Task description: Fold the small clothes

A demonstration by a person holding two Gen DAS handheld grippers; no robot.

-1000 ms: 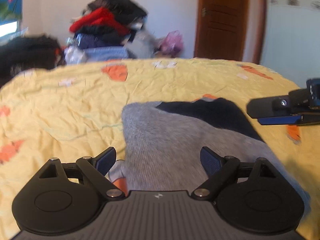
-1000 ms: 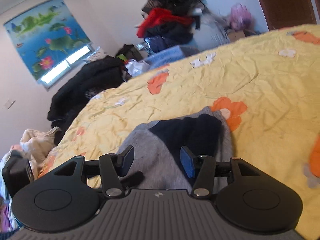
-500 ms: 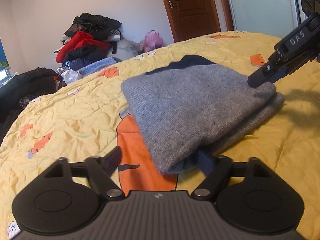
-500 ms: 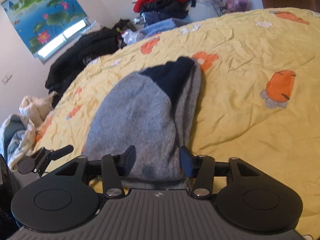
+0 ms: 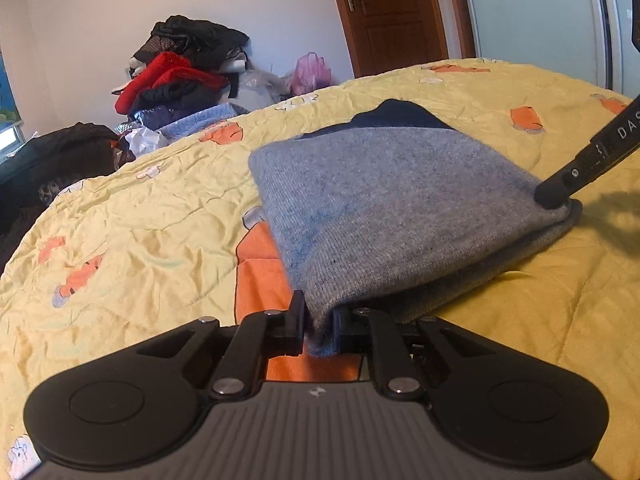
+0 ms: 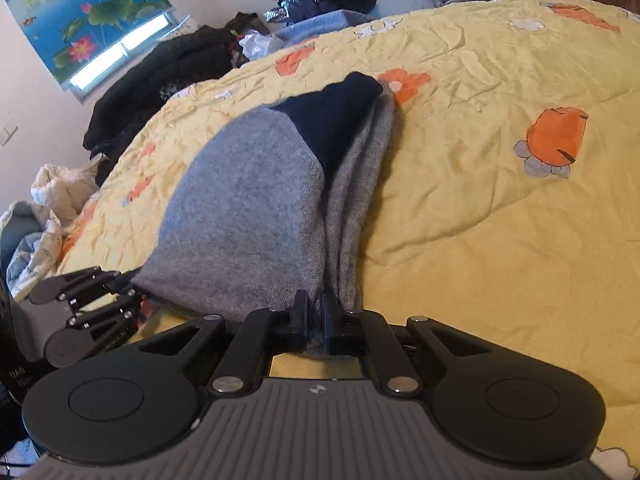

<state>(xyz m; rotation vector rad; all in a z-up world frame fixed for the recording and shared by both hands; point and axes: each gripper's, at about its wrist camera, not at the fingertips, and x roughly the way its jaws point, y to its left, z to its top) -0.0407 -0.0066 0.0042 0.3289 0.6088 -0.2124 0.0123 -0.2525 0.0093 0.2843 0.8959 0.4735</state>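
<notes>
Left gripper (image 5: 318, 330) and right gripper (image 6: 316, 326), jaws just closed, each pinching a near corner of grey sweater (image 5: 384, 204) stretching ahead over yellow bedspread (image 5: 140, 220). Could lose lower folded layers if pinched shallowly.

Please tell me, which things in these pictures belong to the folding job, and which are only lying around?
Belong to the job:
- grey sweater, lying folded
- left gripper, fingers just closed on its near corner
- right gripper, just closed on its other near corner
- yellow bedspread underneath

Lying about:
- clothes pile
- pink bag
- black coat
</notes>
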